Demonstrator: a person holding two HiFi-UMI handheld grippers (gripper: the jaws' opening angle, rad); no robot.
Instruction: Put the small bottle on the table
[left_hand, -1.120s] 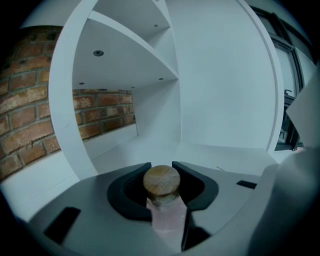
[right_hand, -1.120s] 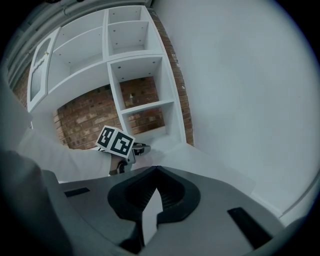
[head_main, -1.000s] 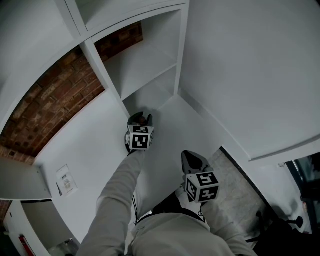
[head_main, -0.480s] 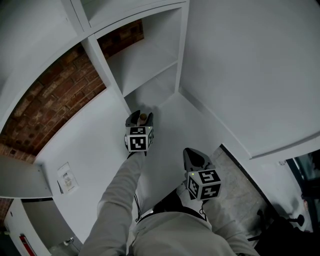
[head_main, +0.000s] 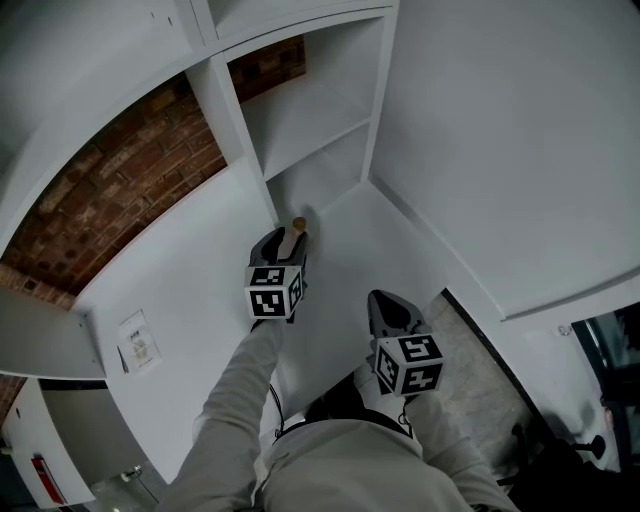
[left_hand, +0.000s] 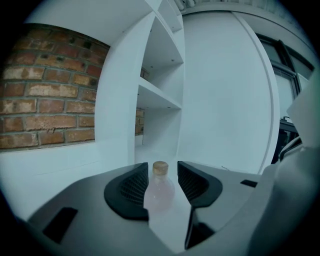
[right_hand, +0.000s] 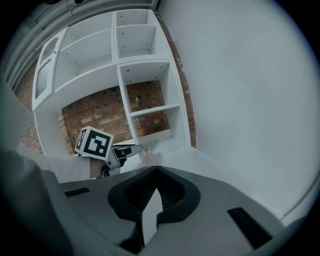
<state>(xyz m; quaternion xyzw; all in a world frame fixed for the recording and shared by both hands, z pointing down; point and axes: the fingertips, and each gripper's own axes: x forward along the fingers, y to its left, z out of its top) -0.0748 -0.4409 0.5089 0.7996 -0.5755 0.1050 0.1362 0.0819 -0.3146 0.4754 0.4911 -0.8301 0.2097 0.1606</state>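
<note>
Pulling back since a second ago, my left gripper (head_main: 283, 243) is now sitting lower in the head view. Its jaws have just been opening, and the small bottle (head_main: 297, 228), which was tucked between them then, is showing at their tips. In the left gripper view the jaws are standing wide apart, with the bottle upright between them, cork on top, and no pad pressing on it. The bottle is standing on the white table (head_main: 180, 290), near the foot of the white shelf unit (head_main: 300, 120). My right gripper (head_main: 392, 312) is hovering closer to my body, well apart from the bottle, its jaws drawn together on nothing.
</note>
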